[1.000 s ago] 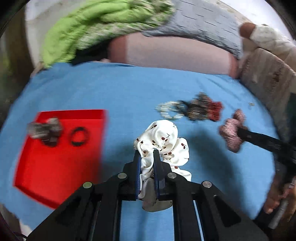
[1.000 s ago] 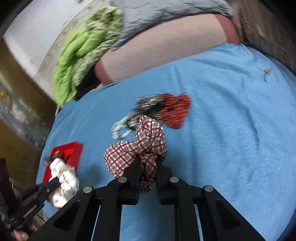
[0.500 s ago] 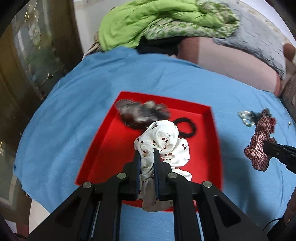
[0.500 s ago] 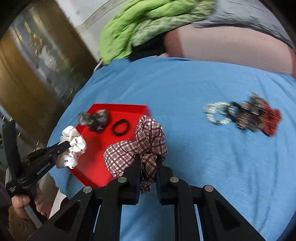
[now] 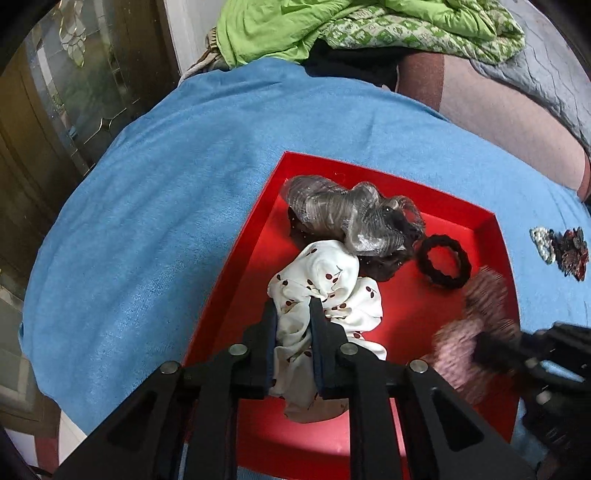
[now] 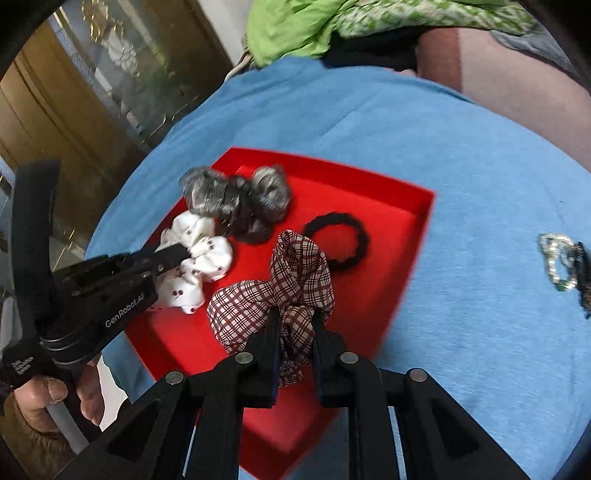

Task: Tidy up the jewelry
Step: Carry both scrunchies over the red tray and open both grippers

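My left gripper (image 5: pixel 292 314) is shut on a white scrunchie with red cherries (image 5: pixel 325 280) and holds it over the red tray (image 5: pixel 454 218). My right gripper (image 6: pixel 295 325) is shut on a red-and-white plaid scrunchie (image 6: pixel 295 269), also over the red tray (image 6: pixel 388 229). In the tray lie a grey shiny scrunchie (image 5: pixel 343 214) and a black hair tie (image 5: pixel 443 260). In the right wrist view the left gripper (image 6: pixel 177 254) holds the white scrunchie (image 6: pixel 201 258) at the tray's left side. The plaid scrunchie shows blurred in the left wrist view (image 5: pixel 476 321).
The tray sits on a blue cloth (image 5: pixel 166 206). A beaded bracelet (image 6: pixel 556 264) and dark jewelry (image 5: pixel 572 251) lie on the cloth to the right. A green blanket (image 5: pixel 332 26) and pillows lie behind. A glass cabinet door (image 5: pixel 66 92) stands at the left.
Both grippers have moved closer over the red tray with their scrunchies still held. The right gripper has come in from the right to the tray's near right part.
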Motion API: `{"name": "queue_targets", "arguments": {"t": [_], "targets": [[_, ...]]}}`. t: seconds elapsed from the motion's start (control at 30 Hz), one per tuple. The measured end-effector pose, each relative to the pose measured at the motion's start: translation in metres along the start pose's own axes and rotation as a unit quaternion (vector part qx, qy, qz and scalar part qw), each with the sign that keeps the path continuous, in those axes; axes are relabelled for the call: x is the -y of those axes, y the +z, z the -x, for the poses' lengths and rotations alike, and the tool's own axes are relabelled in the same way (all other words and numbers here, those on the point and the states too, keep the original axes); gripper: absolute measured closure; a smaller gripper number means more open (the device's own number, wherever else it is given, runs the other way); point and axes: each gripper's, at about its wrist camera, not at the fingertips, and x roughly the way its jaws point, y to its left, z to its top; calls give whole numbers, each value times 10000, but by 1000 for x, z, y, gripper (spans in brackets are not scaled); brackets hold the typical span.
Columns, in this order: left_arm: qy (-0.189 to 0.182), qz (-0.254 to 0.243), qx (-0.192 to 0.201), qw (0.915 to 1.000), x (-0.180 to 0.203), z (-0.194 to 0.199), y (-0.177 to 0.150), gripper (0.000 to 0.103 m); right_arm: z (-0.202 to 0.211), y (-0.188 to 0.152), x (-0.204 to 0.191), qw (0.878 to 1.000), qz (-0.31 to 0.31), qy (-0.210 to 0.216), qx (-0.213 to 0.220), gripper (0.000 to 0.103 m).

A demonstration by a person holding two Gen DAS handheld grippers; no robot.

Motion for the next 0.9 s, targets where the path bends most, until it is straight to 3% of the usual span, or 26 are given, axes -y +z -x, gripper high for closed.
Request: {"name": "queue_targets", "arguments": {"t": [0.07,0.13,0.23,0.47,0.63,0.9], "targets": [[-67,88,3,9999,-3,3,0,78,-3,-1,-2,10000,15,44,7,78],[-63,136,75,9999,-4,10,1,78,-3,-1,-4,10000,6,82,43,63],[-32,189,218,9996,-3,24,2,71,1,-1,-8,9999,86,54,139,49],[114,342,608,9975,2,66,0,53,31,-6,-8,9991,108,-56,409,45],[197,333,844,9957,18,94,-14,48,59,-22,2,9976,-18,-158,670,37],[99,-11,889,9960,58,115,-34,45,94,-62,45,9937,-508,-542,836,36]]}}
